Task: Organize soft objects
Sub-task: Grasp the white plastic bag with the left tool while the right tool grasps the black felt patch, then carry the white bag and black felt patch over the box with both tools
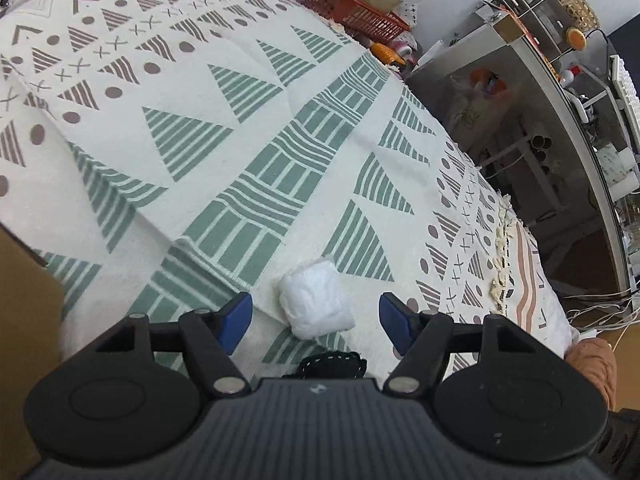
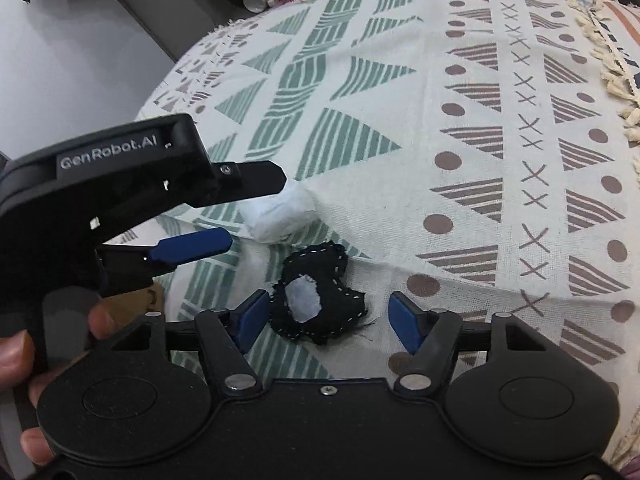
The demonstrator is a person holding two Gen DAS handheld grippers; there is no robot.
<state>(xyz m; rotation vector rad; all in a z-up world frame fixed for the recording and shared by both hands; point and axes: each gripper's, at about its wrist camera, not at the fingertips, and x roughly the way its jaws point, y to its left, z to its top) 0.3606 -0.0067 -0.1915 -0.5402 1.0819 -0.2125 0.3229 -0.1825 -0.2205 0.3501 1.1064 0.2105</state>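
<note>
Left gripper (image 1: 316,316) spread wide, nothing pinched, blue pads either side of white pouch (image 1: 317,300) w/ clear gaps both sides. Right gripper (image 2: 326,316) likewise spread, empty, pads flanking black patch (image 2: 316,296); left pad looks about touching patch edge, right pad apart. Landmark = white pouch: sits on patterned cloth (image 1: 280,128); black patch just beside it on the operator side, not touching as far as visible. Pouch prob very light, puffy, will squash under pads; grab across the middle, close gently, expect it to deform not slip. Black patch looks like thin felt/fabric w/ white stitching around edge + pale insert in centre; floppy, lies nearly flat, so pads likely need to press down to cloth level and pinch a raised fold or edge; risk of grabbing cloth along w/ it. Cloth loose + wrinkled near pouch, could bunch or drag if pinched. Seen from right wrist view, left gripper body hangs over pouch, hand (image 2: 24,360) on its grip; two tools close together, so collision risk if both close in at once. Far beyond pouch: red basket (image 1: 356,8) and clutter at cloth's far edge, well apart. Right of pouch past fringe: shelving (image 1: 540,92) + cables, off the cloth. Nothing else between grippers and targets.
</note>
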